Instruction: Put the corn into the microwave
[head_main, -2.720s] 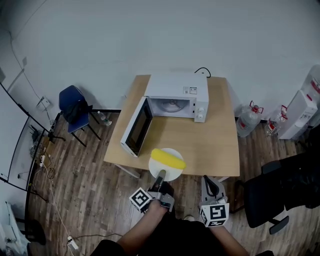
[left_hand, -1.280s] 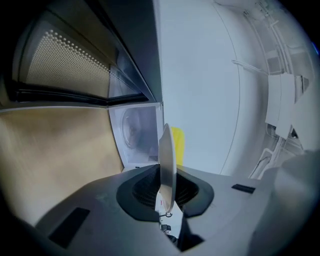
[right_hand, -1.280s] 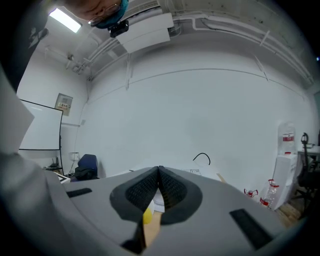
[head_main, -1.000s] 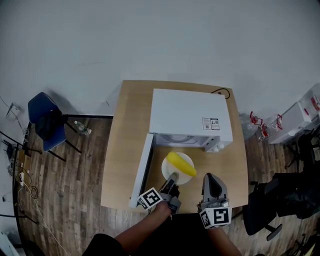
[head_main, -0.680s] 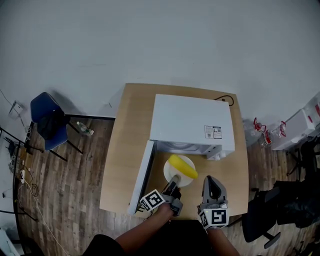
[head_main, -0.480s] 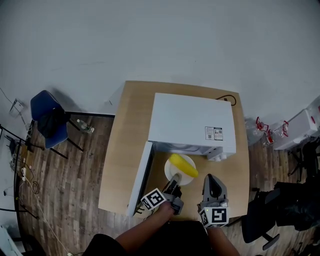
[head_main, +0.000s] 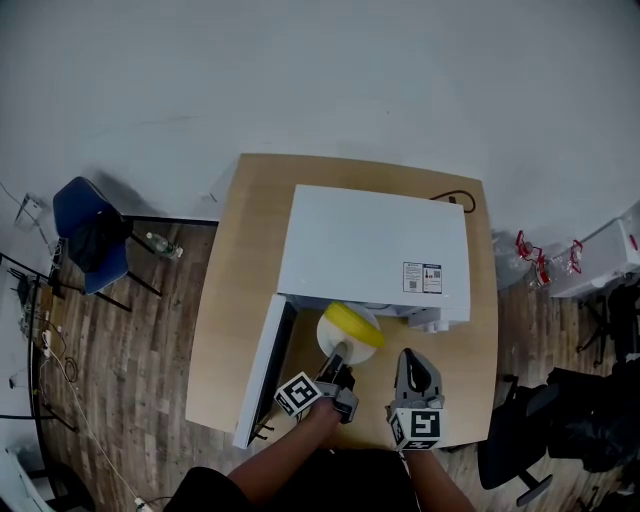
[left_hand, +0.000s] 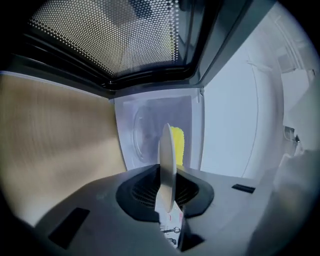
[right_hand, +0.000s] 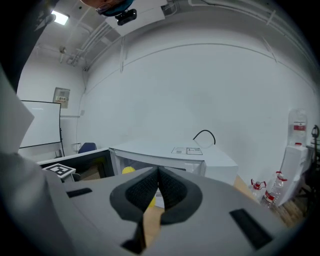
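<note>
1. My left gripper (left_hand: 167, 197) pinches the plate (left_hand: 166, 160) by its rim; the corn (left_hand: 178, 145) lies on it, at the microwave (head_main: 375, 245) mouth.
2. My right gripper (right_hand: 158, 172): jaws pressed together, nothing between.
3. Head view alone shows the open door (head_main: 262, 368) whole; left gripper view alone shows the cavity.
4. Count: one corn, one plate, one microwave, two grippers.

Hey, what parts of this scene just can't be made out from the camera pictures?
- Head view: the microwave hides its cavity under its own top, along with the far rim of the plate.
- Head view: the label on that top is too small to read.
- Left gripper view: the edge-on plate hides most of the corn.
- Right gripper view: the right gripper, jaws shut, covers most of the corn.
</note>
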